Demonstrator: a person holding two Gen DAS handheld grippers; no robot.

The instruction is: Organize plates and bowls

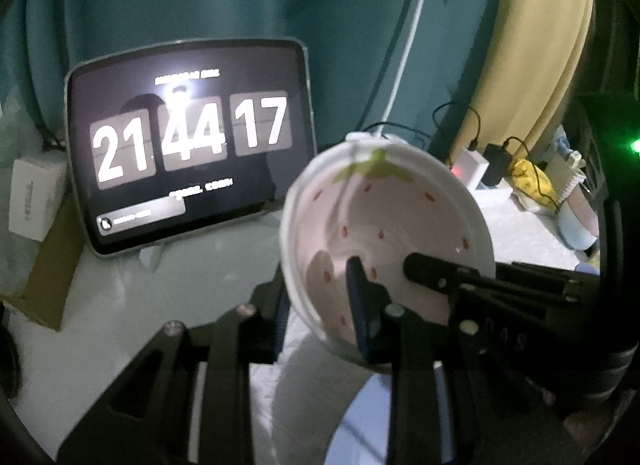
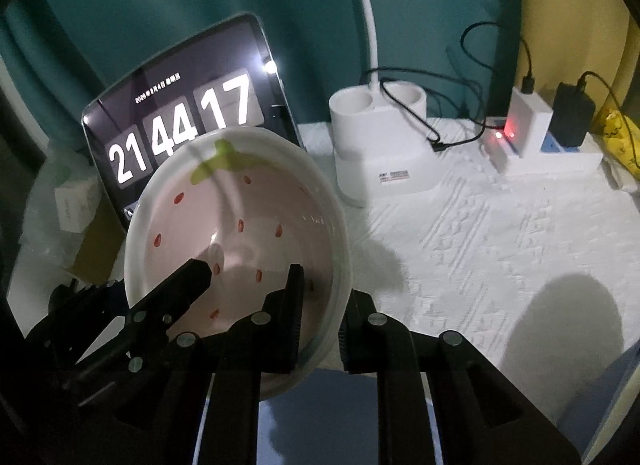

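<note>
A white bowl with a pink strawberry pattern is held tilted above the white table. In the left wrist view the bowl (image 1: 384,233) has my left gripper (image 1: 320,297) shut on its left rim, one finger inside and one outside. The right gripper's finger (image 1: 432,271) reaches into it from the right. In the right wrist view the bowl (image 2: 240,233) has my right gripper (image 2: 324,305) shut on its right rim. The left gripper's finger (image 2: 180,285) comes in from the left.
A tablet (image 2: 188,121) showing a clock leans against the teal curtain behind the bowl. A white lamp base (image 2: 380,145), a charger block and power strip (image 2: 532,133) with cables stand at the back right. A white box (image 1: 36,197) and cardboard lie at the left.
</note>
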